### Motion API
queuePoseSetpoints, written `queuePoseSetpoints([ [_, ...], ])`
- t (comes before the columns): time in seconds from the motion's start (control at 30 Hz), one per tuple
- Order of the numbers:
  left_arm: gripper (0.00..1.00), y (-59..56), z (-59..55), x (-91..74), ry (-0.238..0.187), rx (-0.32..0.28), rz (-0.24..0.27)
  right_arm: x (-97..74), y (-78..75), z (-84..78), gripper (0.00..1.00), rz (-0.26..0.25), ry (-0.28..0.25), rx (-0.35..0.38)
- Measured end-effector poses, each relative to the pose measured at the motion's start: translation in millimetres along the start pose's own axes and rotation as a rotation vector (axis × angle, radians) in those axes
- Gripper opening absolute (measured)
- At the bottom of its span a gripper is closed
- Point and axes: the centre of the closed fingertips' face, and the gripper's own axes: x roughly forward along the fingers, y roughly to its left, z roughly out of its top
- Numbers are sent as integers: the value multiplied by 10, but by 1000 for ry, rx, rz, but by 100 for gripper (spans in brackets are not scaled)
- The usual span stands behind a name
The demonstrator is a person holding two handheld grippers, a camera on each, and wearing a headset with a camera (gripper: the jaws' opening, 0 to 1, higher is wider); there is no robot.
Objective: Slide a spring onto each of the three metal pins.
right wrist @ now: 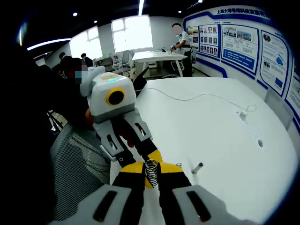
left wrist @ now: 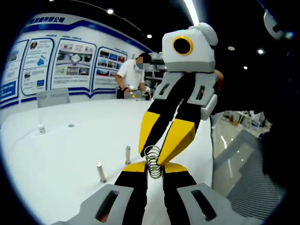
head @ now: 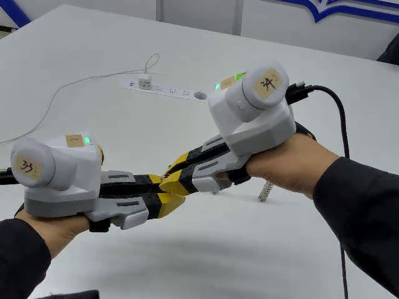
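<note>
A small metal spring [left wrist: 152, 164] is pinched between both grippers at once, in the air above the white table [head: 93, 56]. My left gripper [head: 177, 200] comes in from the lower left, its yellow tips closed on the spring's lower coils. My right gripper [head: 168, 180] meets it tip to tip from the right and grips the same spring [right wrist: 151, 172]. Two bare metal pins [left wrist: 101, 172] [left wrist: 127, 154] stand upright on the table beyond the jaws. Another spring [head: 266, 190] stands on the table under the right hand; whether a pin is inside it I cannot tell.
A white power strip [head: 165, 90] with a plugged-in charger and thin white cable [head: 75, 81] lies across the far middle of the table. A black cable [head: 333, 103] trails from my right gripper. A person [left wrist: 131, 77] works at a far table. A mesh chair [right wrist: 75, 159] sits beside the table edge.
</note>
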Motion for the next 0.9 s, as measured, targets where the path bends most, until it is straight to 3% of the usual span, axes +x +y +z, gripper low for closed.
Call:
queuePoseSetpoints([
  [0.2,11,-36,-96,17,66,109,-4,-34,52,-122,11,6,58,-24],
  [0.5,11,-105,-213,88,171,255,-18,-45,110,-328,12,10,192,-100],
  [0.9,10,-70,-235,93,166,237,-20,20,69,-393,13,17,267,-173],
])
